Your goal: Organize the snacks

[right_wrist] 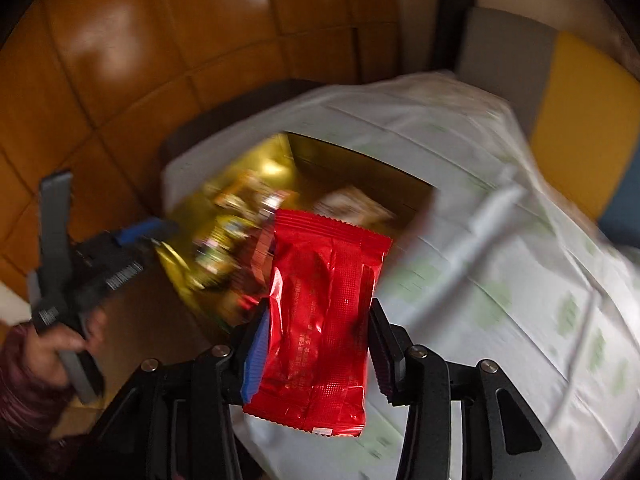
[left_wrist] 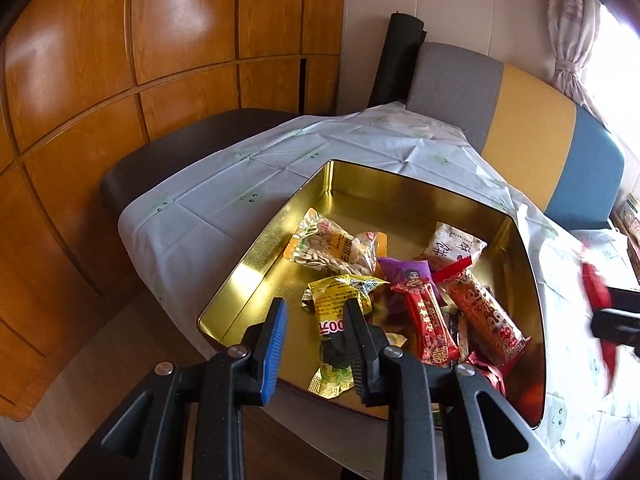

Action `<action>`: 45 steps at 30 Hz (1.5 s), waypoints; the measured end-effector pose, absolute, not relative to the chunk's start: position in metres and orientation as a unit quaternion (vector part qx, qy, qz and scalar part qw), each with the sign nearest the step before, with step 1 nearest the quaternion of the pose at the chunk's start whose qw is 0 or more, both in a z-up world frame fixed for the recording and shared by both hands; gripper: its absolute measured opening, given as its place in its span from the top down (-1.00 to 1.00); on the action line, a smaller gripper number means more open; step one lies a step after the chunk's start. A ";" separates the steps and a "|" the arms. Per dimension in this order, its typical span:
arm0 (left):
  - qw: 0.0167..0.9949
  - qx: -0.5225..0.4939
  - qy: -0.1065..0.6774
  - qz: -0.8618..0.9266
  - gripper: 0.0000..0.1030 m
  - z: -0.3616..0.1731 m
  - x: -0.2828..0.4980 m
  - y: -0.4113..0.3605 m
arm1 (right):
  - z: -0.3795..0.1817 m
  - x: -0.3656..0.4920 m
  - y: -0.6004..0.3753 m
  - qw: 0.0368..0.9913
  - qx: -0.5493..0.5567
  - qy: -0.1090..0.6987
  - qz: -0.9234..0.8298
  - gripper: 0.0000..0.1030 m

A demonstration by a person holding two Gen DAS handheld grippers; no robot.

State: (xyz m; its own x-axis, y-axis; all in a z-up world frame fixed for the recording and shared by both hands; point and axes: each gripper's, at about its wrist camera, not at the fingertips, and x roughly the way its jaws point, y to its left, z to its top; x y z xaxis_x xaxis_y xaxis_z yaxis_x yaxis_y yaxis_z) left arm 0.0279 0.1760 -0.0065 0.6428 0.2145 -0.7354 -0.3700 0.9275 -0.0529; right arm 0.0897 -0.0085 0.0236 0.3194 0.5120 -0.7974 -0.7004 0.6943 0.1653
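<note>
A gold tin (left_wrist: pixel 404 184) stands open on the cloth-covered table and holds several wrapped snacks: a seed packet (left_wrist: pixel 340 248), a purple one (left_wrist: pixel 404 276), red bars (left_wrist: pixel 432 328). My left gripper (left_wrist: pixel 316 308) hovers over the tin's near side. Its jaws stand a little apart around a yellow packet (left_wrist: pixel 334 304), with a gap showing beside the blue pad. My right gripper (right_wrist: pixel 320 308) is shut on a red packet (right_wrist: pixel 320 320), held above the table to the right of the tin (right_wrist: pixel 360 160). It shows blurred at the right edge (left_wrist: pixel 612 320) of the left wrist view.
A white tablecloth (left_wrist: pixel 224 200) with green print covers the table. A dark chair (left_wrist: pixel 168 152) stands beyond its left end, and a grey, yellow and blue backrest (left_wrist: pixel 532 120) behind it. Wooden cabinet doors (left_wrist: pixel 120 60) fill the left. A hand (right_wrist: pixel 52 344) holds the left gripper.
</note>
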 end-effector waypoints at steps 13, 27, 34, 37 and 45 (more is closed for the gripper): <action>0.895 -0.118 0.395 0.169 0.44 -0.011 0.030 0.185 | -0.061 0.125 0.078 0.794 -0.208 0.478 0.313 -0.06; 0.900 -0.109 0.389 0.165 0.44 -0.008 0.028 0.174 | -0.047 0.083 0.063 0.823 -0.198 0.430 0.315 -0.61; 0.903 -0.104 0.383 0.161 0.44 -0.005 0.026 0.169 | -0.029 0.077 0.041 0.855 -0.148 0.404 0.289 -0.65; 0.906 -0.102 0.380 0.159 0.44 -0.004 0.025 0.166 | -0.024 0.073 0.032 0.868 -0.135 0.395 0.268 -0.65; 0.916 -0.080 0.363 0.153 0.44 0.001 0.021 0.150 | -0.015 0.058 -0.003 0.897 -0.072 0.382 0.208 -0.70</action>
State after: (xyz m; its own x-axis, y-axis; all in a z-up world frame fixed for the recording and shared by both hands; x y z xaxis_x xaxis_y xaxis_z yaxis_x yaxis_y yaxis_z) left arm 0.0213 0.1505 0.0014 0.6891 0.2227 -0.6896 -0.3385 0.9403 -0.0345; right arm 0.0583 -0.0026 -0.0148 0.6209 0.3187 -0.7162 -0.4286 0.9030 0.0302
